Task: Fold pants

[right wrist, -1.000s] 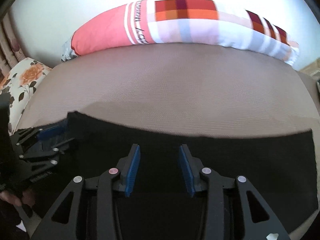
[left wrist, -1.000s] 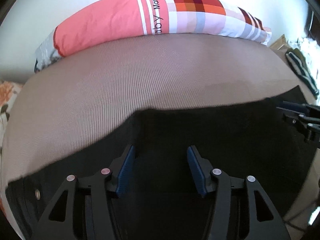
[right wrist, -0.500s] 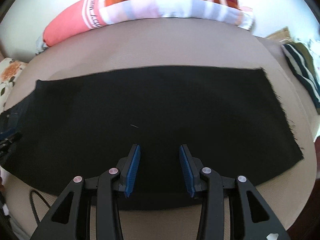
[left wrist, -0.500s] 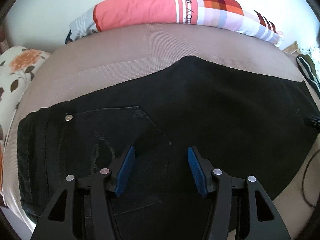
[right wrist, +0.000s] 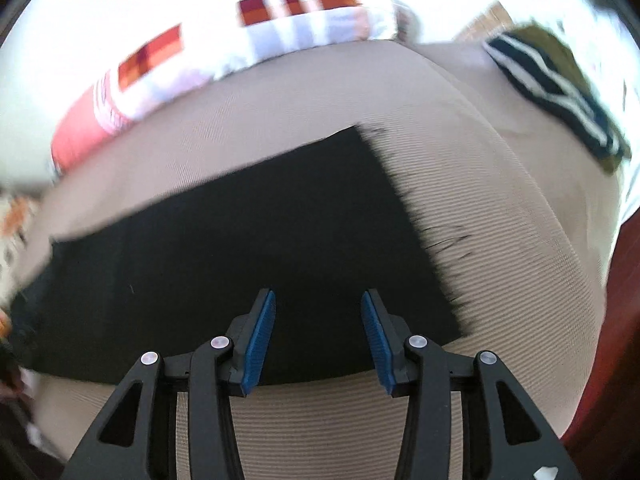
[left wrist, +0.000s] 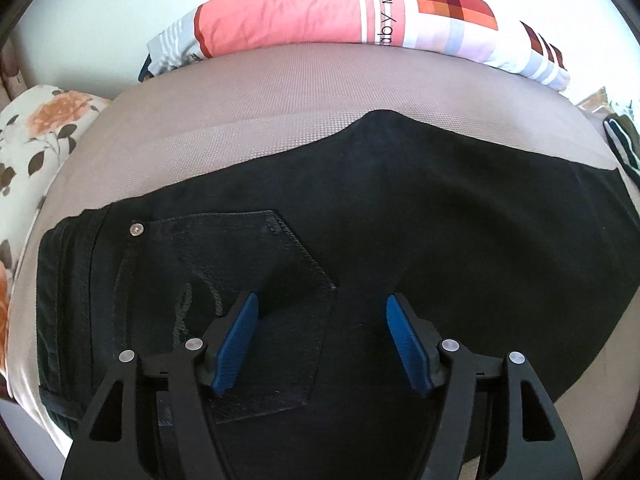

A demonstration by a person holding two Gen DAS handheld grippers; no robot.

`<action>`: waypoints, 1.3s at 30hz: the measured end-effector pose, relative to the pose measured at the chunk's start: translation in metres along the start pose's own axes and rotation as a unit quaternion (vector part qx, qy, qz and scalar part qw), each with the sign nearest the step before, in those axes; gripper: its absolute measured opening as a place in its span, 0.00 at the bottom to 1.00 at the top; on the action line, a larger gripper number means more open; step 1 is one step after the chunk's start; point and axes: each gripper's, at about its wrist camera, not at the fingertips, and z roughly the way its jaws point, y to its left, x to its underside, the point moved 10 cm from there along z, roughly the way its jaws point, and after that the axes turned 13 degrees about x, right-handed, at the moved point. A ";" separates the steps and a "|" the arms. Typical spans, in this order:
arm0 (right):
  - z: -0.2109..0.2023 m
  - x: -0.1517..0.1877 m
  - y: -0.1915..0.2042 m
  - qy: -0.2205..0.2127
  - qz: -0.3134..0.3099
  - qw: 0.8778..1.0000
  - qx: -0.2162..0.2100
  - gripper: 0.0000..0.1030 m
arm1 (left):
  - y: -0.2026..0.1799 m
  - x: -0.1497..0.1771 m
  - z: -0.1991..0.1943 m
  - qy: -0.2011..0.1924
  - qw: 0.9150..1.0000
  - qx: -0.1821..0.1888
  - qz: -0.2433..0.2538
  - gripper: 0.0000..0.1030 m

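Black pants (left wrist: 400, 232) lie flat on a taupe mattress (left wrist: 280, 92), folded lengthwise, waistband at the left and a back pocket (left wrist: 256, 280) facing up. My left gripper (left wrist: 320, 338) is open and empty above the pocket and seat. In the right wrist view the leg end (right wrist: 280, 232) with a frayed hem (right wrist: 432, 248) lies across the mattress (right wrist: 500, 200). My right gripper (right wrist: 318, 334) is open and empty above the near edge of the leg, close to the hem.
A long pink, white and checked pillow (left wrist: 360, 12) lies along the far edge by the wall. A floral pillow (left wrist: 36, 132) sits at the left. A dark striped garment (right wrist: 560, 84) lies at the far right of the mattress.
Both grippers have pulled back and up from the cloth, so the whole pants show. The right gripper has swung right toward the hem; its view is motion-blurred.
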 end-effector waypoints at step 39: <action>0.066 -0.049 -0.011 0.108 0.077 0.973 -0.186 0.06 | -0.071 -0.006 0.030 0.006 0.999 0.050 0.016 0.73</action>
